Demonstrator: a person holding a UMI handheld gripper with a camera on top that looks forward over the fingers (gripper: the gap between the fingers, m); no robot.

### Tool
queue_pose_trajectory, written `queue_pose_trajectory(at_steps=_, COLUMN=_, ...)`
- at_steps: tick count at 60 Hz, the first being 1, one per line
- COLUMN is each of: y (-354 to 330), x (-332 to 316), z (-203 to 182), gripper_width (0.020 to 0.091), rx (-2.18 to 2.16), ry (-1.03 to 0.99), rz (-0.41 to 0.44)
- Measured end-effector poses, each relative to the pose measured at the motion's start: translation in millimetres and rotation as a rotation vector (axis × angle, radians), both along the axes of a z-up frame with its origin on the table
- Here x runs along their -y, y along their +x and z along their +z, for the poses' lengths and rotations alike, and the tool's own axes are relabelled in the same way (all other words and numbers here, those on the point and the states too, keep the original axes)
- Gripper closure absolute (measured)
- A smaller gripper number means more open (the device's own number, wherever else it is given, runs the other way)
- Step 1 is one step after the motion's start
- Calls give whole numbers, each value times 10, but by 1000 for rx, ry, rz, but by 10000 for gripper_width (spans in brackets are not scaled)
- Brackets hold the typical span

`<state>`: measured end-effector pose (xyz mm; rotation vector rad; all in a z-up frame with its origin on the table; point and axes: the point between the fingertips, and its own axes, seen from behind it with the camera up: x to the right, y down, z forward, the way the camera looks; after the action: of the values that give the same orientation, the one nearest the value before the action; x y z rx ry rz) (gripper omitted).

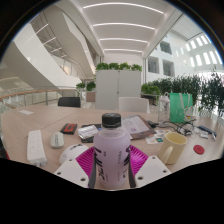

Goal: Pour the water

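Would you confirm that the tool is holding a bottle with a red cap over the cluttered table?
Not quite: the gripper view shows the bottle has a black cap, not a red one. The rest holds: the tool holds it between its pink pads, over the cluttered table.

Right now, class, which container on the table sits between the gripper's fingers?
The clear bottle with the black cap; the green cup and the yellowish cup stand farther off to the side.

Bottle (pixel 111 152) base and fingertips cut off at six o'clock; pink pads (pixel 86 158) mostly behind it.
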<state>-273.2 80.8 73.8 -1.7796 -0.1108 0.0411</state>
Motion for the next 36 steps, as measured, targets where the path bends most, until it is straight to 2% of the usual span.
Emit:
queue_pose_trajectory(at_steps=4, y=-7, x=-39, z=-25, gripper_width=689, rx=-36, ry=-47, rz=12)
queue_pose_trajectory(at_steps=7, y=-67, x=-55, z=5, gripper_width=690, rx=-123, ry=-93, rz=35)
queue_pose_trajectory(at_steps=12, y=-97, x=-122, z=378, gripper_width=690, rx=-315, ry=-90, rz=68)
queue_pose_trajectory(at_steps=19, y=56, x=-346, z=1030, gripper_width=691, rx=-764, ry=-115, rz=51)
queue_pose_trajectory(at_steps=23, y=391, x=-526, z=1117, gripper_width=689, rx=-1058, ry=-152, rz=31)
queue_pose_trajectory(at_steps=26, y=569, x=-571, z=1169, gripper_width=689, rx=-1270, ry=-190, rz=-17)
queue_pose_trajectory(at_steps=34, y=1003, x=-712, z=976, gripper_width=692, rx=-1866, ry=-311, rz=-111)
queue_pose_trajectory(at_steps=36, y=1047, x=-797, z=865, gripper_width=691, rx=-1965, ry=-313, rz=-106)
